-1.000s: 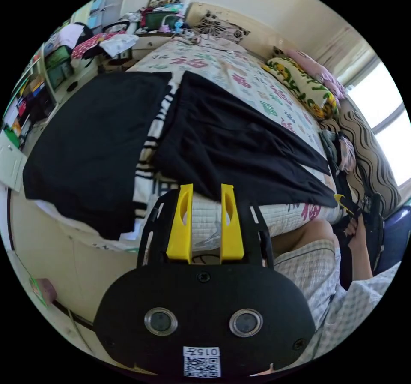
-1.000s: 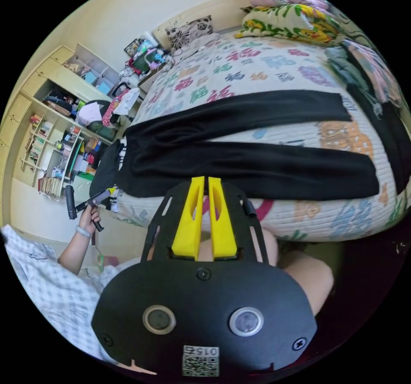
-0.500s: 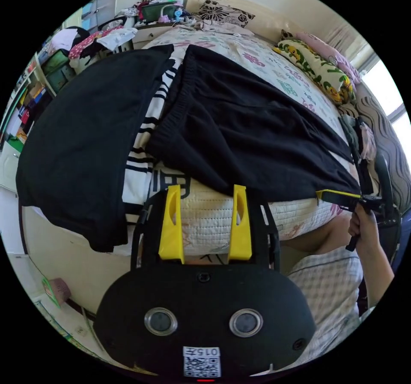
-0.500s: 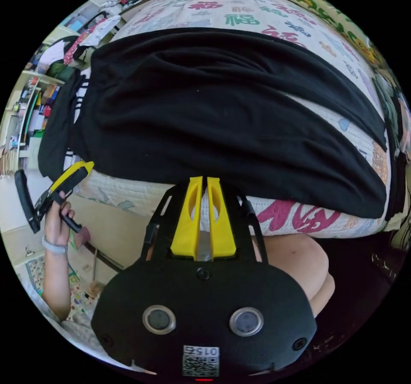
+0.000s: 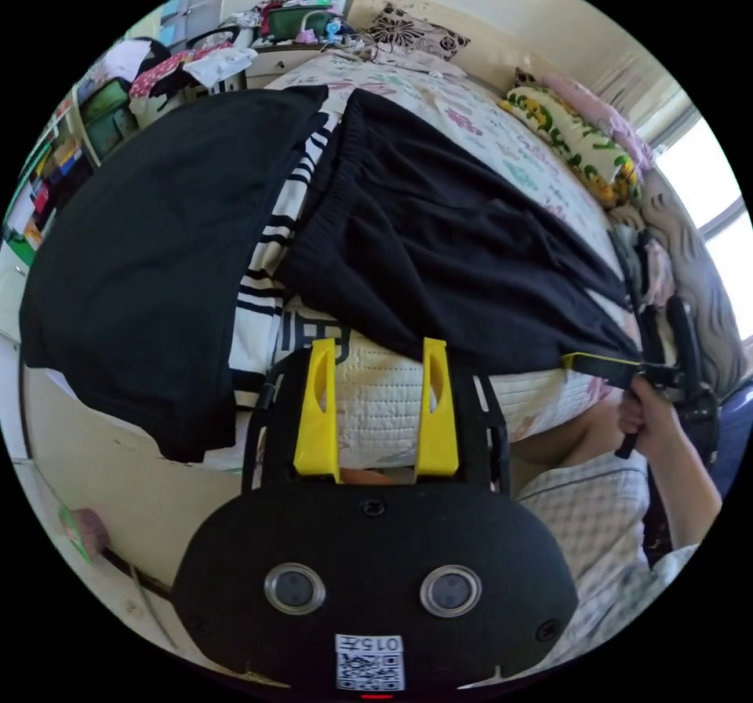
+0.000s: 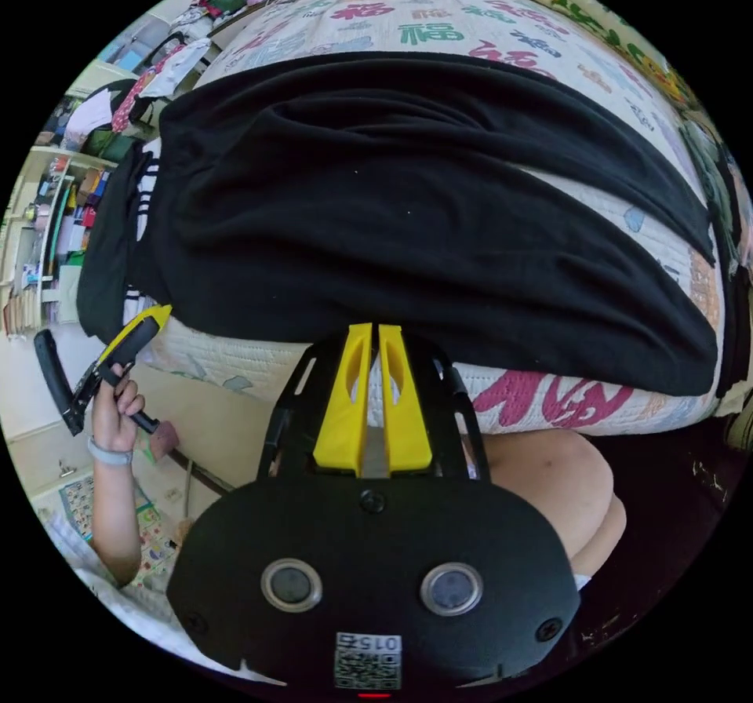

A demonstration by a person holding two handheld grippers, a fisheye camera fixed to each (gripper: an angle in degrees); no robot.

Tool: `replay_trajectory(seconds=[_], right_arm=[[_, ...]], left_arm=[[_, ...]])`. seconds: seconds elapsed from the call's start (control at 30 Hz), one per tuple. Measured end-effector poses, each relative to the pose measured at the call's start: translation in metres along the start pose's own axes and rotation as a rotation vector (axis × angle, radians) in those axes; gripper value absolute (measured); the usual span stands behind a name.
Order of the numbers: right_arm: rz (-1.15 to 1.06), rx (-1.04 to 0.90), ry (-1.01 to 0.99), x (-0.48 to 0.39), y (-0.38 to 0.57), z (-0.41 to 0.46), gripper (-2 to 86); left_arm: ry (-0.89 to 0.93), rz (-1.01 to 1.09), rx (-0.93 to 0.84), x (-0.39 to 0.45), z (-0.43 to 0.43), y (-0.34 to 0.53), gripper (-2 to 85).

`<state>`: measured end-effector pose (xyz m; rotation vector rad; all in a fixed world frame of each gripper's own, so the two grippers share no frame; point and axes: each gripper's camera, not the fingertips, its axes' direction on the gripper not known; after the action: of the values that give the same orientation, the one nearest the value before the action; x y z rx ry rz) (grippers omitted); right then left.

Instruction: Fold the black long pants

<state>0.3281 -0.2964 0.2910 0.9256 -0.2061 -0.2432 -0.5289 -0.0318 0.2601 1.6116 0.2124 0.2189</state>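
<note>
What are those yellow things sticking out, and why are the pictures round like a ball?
The yellow things are the fingers of two grabbing tools, and a person holds one tool in each hand. A small camera rides on each tool, and its wide lens bends the picture into a circle.

In the left gripper view, the left gripper has its fingers apart, holding nothing. In the right gripper view, the right gripper has its fingers nearly together, also holding nothing.

Both point at a bed with a patterned quilt. The black long pants lie spread flat on it, not yet folded. Beside them lies another black cloth over a striped one.
</note>
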Motion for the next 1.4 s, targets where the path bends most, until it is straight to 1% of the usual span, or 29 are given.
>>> replay_trajectory(seconds=[0.07, 0.1, 0.17, 0.3, 0.37, 0.4, 0.47, 0.53, 0.57, 0.67, 0.8, 0.97, 1.13, 1.27, 1.4], right_arm=[[0.040, 0.008, -0.133, 0.027, 0.003, -0.014, -0.1], [0.060, 0.029, -0.164, 0.034, 0.006, -0.019, 0.1], [0.118, 0.149, -0.246, 0.065, 0.021, -0.048, 1.3], [0.212, 0.328, -0.234, 0.126, 0.056, -0.103, 4.4], [0.341, 0.410, -0.175, 0.184, 0.084, -0.134, 5.2], [0.378, 0.422, -0.164, 0.201, 0.091, -0.140, 5.2], [0.528, 0.451, -0.167, 0.268, 0.118, -0.157, 5.2], [0.591, 0.441, -0.183, 0.312, 0.132, -0.162, 5.1], [0.627, 0.401, -0.186, 0.338, 0.136, -0.163, 5.0], [0.691, 0.370, -0.208, 0.387, 0.138, -0.166, 4.8], [0.717, 0.360, -0.287, 0.425, 0.130, -0.170, 5.3], [0.752, 0.341, -0.389, 0.459, 0.122, -0.176, 4.9], [0.728, 0.394, -0.463, 0.471, 0.127, -0.194, 0.1], [0.711, 0.460, -0.506, 0.474, 0.135, -0.222, -0.8], [0.675, 0.476, -0.514, 0.475, 0.134, -0.248, -0.9]], left_arm=[[0.152, -0.065, 0.066, -0.022, -0.021, 0.000, 13.4], [0.157, -0.083, 0.085, -0.027, -0.026, 0.000, 13.1], [0.133, -0.136, 0.127, -0.039, -0.037, -0.004, 12.8], [0.160, -0.171, 0.092, -0.048, -0.028, -0.024, 12.5], [0.148, -0.180, 0.053, -0.049, -0.017, -0.037, 10.2], [0.140, -0.184, 0.044, -0.050, -0.015, -0.040, 9.3], [0.126, -0.191, 0.021, -0.054, -0.012, -0.047, 4.7], [0.146, -0.183, 0.018, -0.058, -0.015, -0.048, 2.0], [0.160, -0.173, 0.029, -0.062, -0.020, -0.048, 1.4], [0.170, -0.203, 0.058, -0.076, -0.034, -0.045, 0.7], [0.183, -0.229, 0.092, -0.088, -0.047, -0.041, 0.4], [0.142, -0.229, 0.095, -0.090, -0.047, -0.041, 0.2], [0.141, -0.215, 0.122, -0.091, -0.046, -0.045, 0.0], [0.140, -0.170, 0.139, -0.095, -0.046, -0.044, -0.1], [0.177, -0.173, 0.173, -0.107, -0.046, -0.035, -0.1]])
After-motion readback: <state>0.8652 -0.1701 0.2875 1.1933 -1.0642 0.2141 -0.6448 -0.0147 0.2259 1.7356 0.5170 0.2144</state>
